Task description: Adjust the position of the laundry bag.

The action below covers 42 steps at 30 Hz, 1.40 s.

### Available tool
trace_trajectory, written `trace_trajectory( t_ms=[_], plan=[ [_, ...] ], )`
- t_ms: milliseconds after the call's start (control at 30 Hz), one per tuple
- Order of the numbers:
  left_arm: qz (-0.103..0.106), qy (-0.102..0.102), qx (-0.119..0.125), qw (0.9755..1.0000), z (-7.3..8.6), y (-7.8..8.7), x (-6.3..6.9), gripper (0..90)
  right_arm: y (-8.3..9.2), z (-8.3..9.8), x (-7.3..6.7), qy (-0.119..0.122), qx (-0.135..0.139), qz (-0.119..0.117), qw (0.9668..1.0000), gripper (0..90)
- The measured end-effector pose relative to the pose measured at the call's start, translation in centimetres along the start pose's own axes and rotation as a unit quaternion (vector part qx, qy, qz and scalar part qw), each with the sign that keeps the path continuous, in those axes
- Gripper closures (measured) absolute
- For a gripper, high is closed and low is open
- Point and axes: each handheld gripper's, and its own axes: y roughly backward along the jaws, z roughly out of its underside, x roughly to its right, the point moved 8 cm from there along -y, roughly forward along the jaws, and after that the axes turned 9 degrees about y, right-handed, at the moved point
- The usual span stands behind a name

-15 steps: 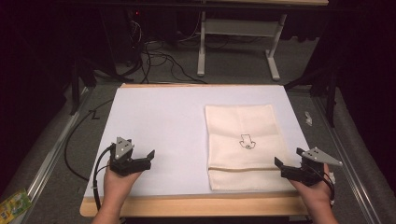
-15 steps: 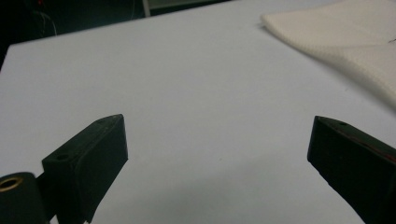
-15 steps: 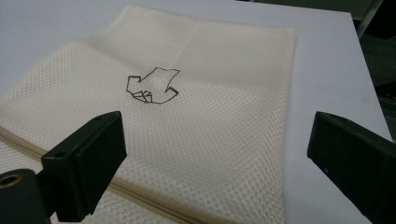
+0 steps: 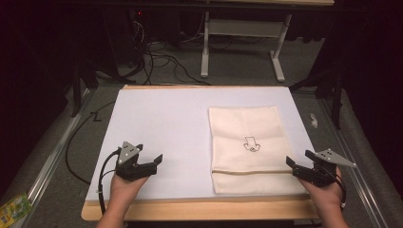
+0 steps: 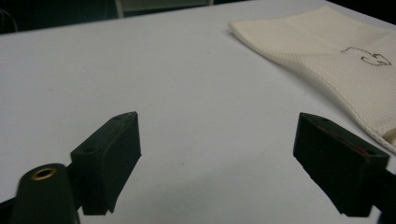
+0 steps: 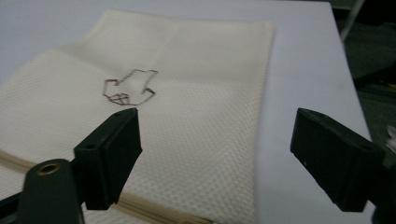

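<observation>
A cream folded cloth (image 4: 249, 147) with a small dark outline drawing (image 4: 251, 144) lies flat on the right half of the white table top (image 4: 161, 123). My left gripper (image 4: 154, 161) rests open near the front left, well apart from the cloth; in the left gripper view the cloth (image 5: 336, 56) lies to the upper right beyond the wide-set jaws (image 5: 217, 163). My right gripper (image 4: 292, 164) is open at the cloth's front right corner. In the right gripper view the jaws straddle the cloth's right edge (image 6: 210, 140), with the drawing (image 6: 130, 87) just ahead.
The white sheet covers a wooden board (image 4: 199, 209) whose front edge shows. Cables (image 4: 157, 57) and a white table frame (image 4: 242, 38) stand on the grey floor behind. A small white scrap (image 4: 313, 118) lies on the floor to the right of the board. A black cable (image 4: 78, 142) runs along the left.
</observation>
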Motion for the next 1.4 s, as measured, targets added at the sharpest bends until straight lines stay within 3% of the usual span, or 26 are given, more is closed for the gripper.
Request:
trace_trajectory(
  t_ms=[100, 200, 233, 300, 433, 600, 733, 800, 867, 1133, 1200, 1300, 1400],
  plan=[
    [0.007, 0.0, 0.003, 1.0, 0.0, -0.1, 0.5, 21.3, -0.3, 0.9, 1.1, -0.018, -0.022, 0.014, 0.9995, 27.5],
    [0.015, -0.003, 0.009, 0.9998, 0.1, -0.2, 1.1, 27.5, -0.7, 1.9, 2.0, -0.031, -0.039, 0.008, 0.9987, 34.8],
    [0.018, -0.005, 0.006, 0.9998, 0.2, -0.3, 1.3, 28.0, -1.1, 2.7, 2.4, -0.046, -0.056, 0.002, 0.9974, 39.6],
    [0.019, -0.019, 0.0, 0.9996, 0.6, -0.7, 1.8, 28.5, -1.3, 3.2, 2.7, -0.049, -0.07, 0.001, 0.9963, 42.2],
    [0.022, -0.024, -0.005, 0.9995, 0.7, -1.1, 2.2, 28.4, -1.5, 3.2, 2.6, -0.05, -0.07, -0.011, 0.9962, 47.5],
    [0.024, -0.023, -0.011, 0.9994, 0.8, -1.3, 2.5, 28.9, -2.0, 3.2, 1.6, -0.025, -0.084, -0.022, 0.996, 55.4],
    [0.023, -0.027, -0.011, 0.9993, 0.7, -1.3, 2.6, 29.0, -2.6, 4.0, 1.0, -0.005, -0.118, -0.018, 0.9929, 67.9],
    [0.018, -0.028, -0.01, 0.9994, 0.6, -1.3, 2.5, 29.0, -2.7, 3.9, 0.8, 0.013, -0.124, -0.013, 0.9921, 80.4],
    [0.018, -0.025, -0.009, 0.9995, 0.5, -1.2, 2.3, 29.0, -2.7, 3.7, 0.6, 0.02, -0.128, -0.015, 0.9914, 84.8],
    [0.043, 0.003, -0.024, 0.9988, 0.8, -1.8, 2.8, 37.6, -3.3, 3.3, -0.5, 0.044, -0.123, -0.015, 0.9913, 87.4],
    [0.046, 0.003, -0.026, 0.9986, 0.8, -2.0, 3.2, 39.3, -3.5, 3.2, -0.9, 0.045, -0.123, -0.019, 0.9912, 87.5],
    [0.03, -0.009, -0.036, 0.9989, 1.1, -2.9, 4.0, 40.2, -3.8, 2.9, -1.9, 0.065, -0.121, -0.027, 0.9902, 87.6],
    [0.041, -0.013, -0.054, 0.9976, 1.6, -4.5, 5.5, 40.7, -4.0, 2.6, -3.0, 0.086, -0.123, -0.035, 0.9881, 87.5]
  ],
)
